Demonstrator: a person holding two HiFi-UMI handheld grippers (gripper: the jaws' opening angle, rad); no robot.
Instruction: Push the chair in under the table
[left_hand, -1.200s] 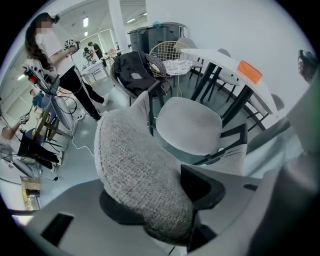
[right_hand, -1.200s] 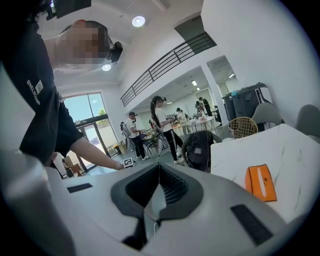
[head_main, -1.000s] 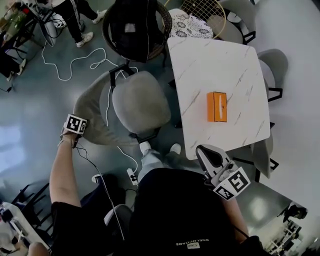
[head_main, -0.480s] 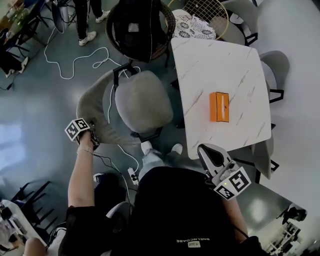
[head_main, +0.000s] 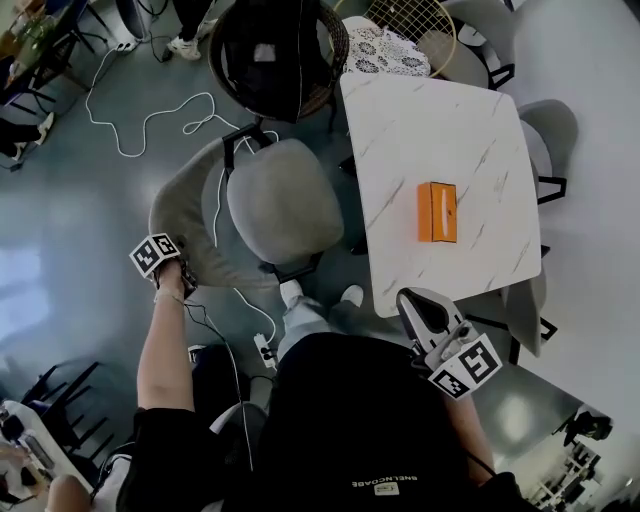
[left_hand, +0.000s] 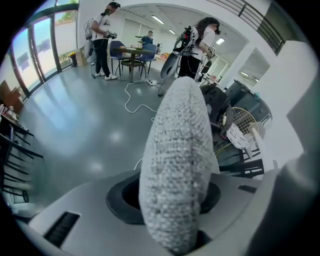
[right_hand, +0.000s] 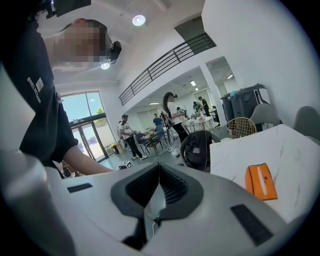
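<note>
A grey upholstered chair (head_main: 280, 210) stands pulled out to the left of the white marble table (head_main: 440, 120). My left gripper (head_main: 172, 268) points down onto the outer rim of the chair's curved backrest (head_main: 185, 225). In the left gripper view the nubbly grey backrest rim (left_hand: 177, 150) fills the gap of the left gripper (left_hand: 172, 200), whose jaws are closing and touch it on both sides. My right gripper (head_main: 418, 305) hangs by the table's near edge, shut and empty; in its own view the right gripper (right_hand: 159, 170) has jaws that meet. An orange box (head_main: 437, 212) lies on the table.
A black wicker chair holding a black bag (head_main: 270, 50) stands beyond the grey chair. More grey chairs (head_main: 550, 130) sit at the table's right side. A white cable (head_main: 150, 120) and a power strip (head_main: 265, 352) lie on the floor. The person's feet (head_main: 320, 297) are near the chair.
My left wrist has rolled at the backrest rim and the forearm has swung closer to the body. The chair, the table and the right gripper are where they were.
</note>
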